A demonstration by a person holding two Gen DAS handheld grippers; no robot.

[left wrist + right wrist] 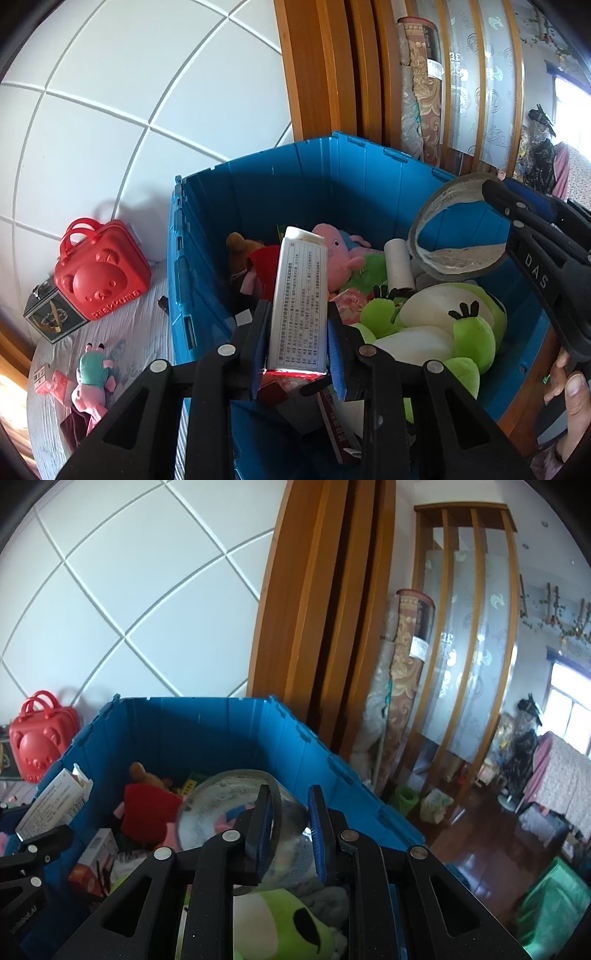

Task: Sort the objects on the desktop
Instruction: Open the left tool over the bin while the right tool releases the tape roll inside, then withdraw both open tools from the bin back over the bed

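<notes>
Desktop objects held over the blue crate (280,177): a white printed box (299,306) and a tape roll (458,229).
Left tongs (297,347) are clamped on the white printed box, upright above the plush toys (436,325). Right tongs (291,834) pinch the tape roll's wall between narrow jaws. A red bear case (99,273) stands on the bench (147,332) beside the crate.

My left tool (297,343) points downward, its blue pads clamped against the two sides of a white box (299,302). My right tool (288,834) reaches in from the right, tilted slightly down, jaws pinching the wall of a tape roll (229,812). My right hand (570,398) grips its handle, fingers wrapped round.
</notes>
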